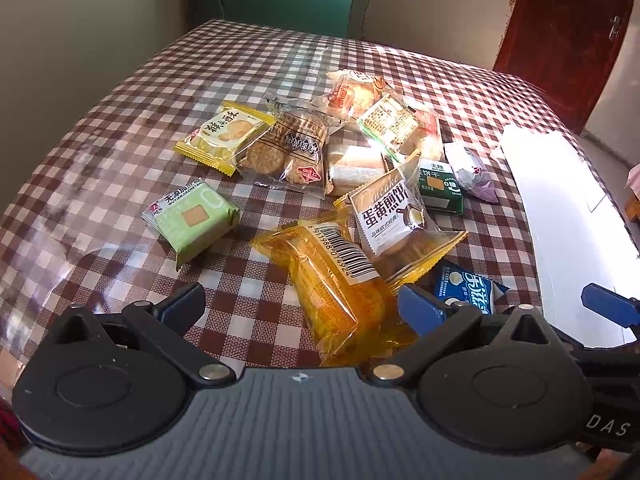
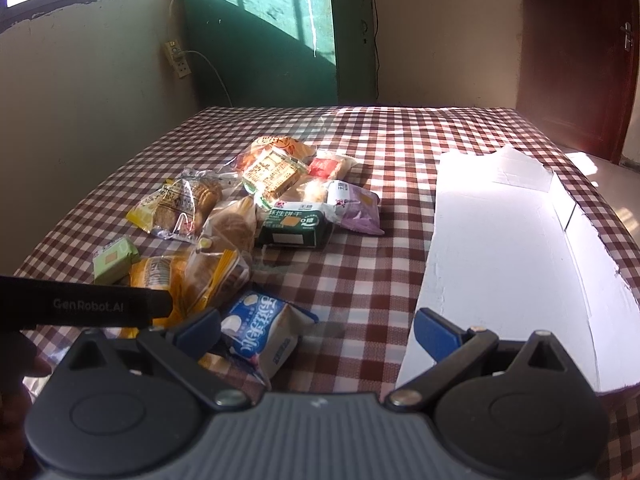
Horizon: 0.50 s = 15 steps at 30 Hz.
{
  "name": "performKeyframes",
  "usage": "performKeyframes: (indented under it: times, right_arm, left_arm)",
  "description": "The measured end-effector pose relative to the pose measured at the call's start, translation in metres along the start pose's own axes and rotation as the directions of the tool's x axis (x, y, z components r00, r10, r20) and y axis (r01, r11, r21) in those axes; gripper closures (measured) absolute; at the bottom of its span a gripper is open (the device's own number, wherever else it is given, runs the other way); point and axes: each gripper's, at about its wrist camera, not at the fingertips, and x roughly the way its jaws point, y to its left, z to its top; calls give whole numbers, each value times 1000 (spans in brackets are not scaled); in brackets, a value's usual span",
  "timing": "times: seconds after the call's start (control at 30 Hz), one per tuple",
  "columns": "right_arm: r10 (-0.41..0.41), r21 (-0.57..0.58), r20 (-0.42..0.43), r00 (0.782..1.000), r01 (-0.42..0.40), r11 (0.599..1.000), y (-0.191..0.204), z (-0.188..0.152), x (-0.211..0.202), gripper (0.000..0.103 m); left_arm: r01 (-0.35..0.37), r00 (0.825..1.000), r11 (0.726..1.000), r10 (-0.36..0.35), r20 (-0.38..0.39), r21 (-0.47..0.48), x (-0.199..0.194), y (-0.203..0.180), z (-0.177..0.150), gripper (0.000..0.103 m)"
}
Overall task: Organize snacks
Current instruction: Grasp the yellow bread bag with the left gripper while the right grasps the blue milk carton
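Several snack packets lie heaped on the checked tablecloth (image 1: pixel 120 128). My left gripper (image 1: pixel 300 304) is open, its fingers either side of the near end of an orange-yellow packet (image 1: pixel 336 288), not closed on it. A light green biscuit packet (image 1: pixel 192 218) lies to its left. My right gripper (image 2: pixel 320 330) is open and empty; a blue-and-white packet (image 2: pixel 262 334) lies between its fingers, nearer the left one. The blue packet also shows in the left wrist view (image 1: pixel 468 286). A white open box (image 2: pixel 508 264) lies flat to the right.
A dark green packet (image 2: pixel 294 226) and a purple packet (image 2: pixel 358 210) lie at the heap's right side. The left gripper's black body (image 2: pixel 80 306) crosses the right wrist view. A green cabinet (image 2: pixel 272 32) and red door (image 2: pixel 580 48) stand behind the table.
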Motion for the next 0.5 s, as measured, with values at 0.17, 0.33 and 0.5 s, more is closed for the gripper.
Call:
performKeyframes:
  times: [0.17, 0.33, 0.5]
  right_arm:
    - [-3, 7, -18, 1000, 3, 1000, -1, 0, 1, 1]
    - [-8, -3, -5, 1000, 8, 1000, -1, -1, 0, 1]
    - [-8, -24, -17, 1000, 7, 1000, 0, -2, 5, 1]
  left_arm:
    - [-9, 1000, 1000, 9, 8, 0, 6, -3, 3, 0]
    - [-57, 998, 998, 57, -7, -5, 14, 7, 0, 0]
    - [-63, 998, 998, 63, -18, -14, 20, 18, -3, 0]
